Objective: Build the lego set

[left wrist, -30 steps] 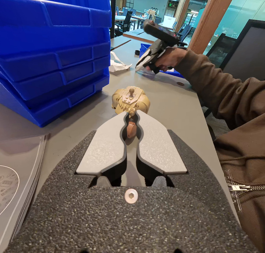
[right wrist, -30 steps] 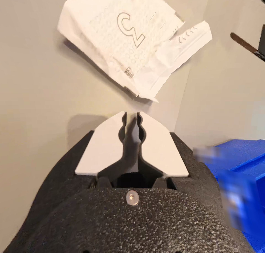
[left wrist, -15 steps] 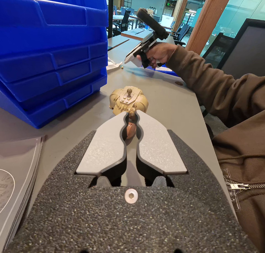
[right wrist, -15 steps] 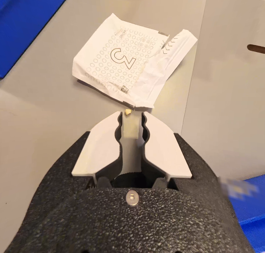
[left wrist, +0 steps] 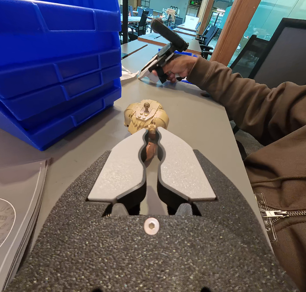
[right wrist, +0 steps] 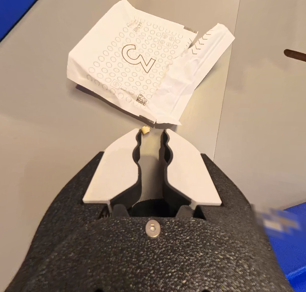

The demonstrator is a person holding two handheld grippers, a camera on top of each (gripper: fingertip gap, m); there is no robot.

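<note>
In the left wrist view my left gripper (left wrist: 152,131) is shut on a small brown and tan lego piece (left wrist: 149,151). It holds the piece just in front of a rounded tan lego model (left wrist: 145,116) on the grey table (left wrist: 190,118). My right gripper (right wrist: 151,130) is open and low over the table. A tiny tan brick (right wrist: 145,130) lies on the table at its left fingertip, with a gap to the right one. The right gripper also shows far off in the left wrist view (left wrist: 142,75), tips down by the paper bag.
A torn white paper bag (right wrist: 132,65) lies just beyond the right gripper's tips. Stacked blue bins (left wrist: 58,60) stand at the left. An instruction booklet (left wrist: 18,201) lies at the near left. A person's brown sleeve (left wrist: 248,101) crosses the right side. A blue bin (right wrist: 294,234) is near the right gripper. My right fingertips sit around 40 centimetres from my left ones.
The right gripper opened wider and came down toward the table at the bag's near corner, where the tiny tan brick now shows at its tips. The left gripper kept its hold.
</note>
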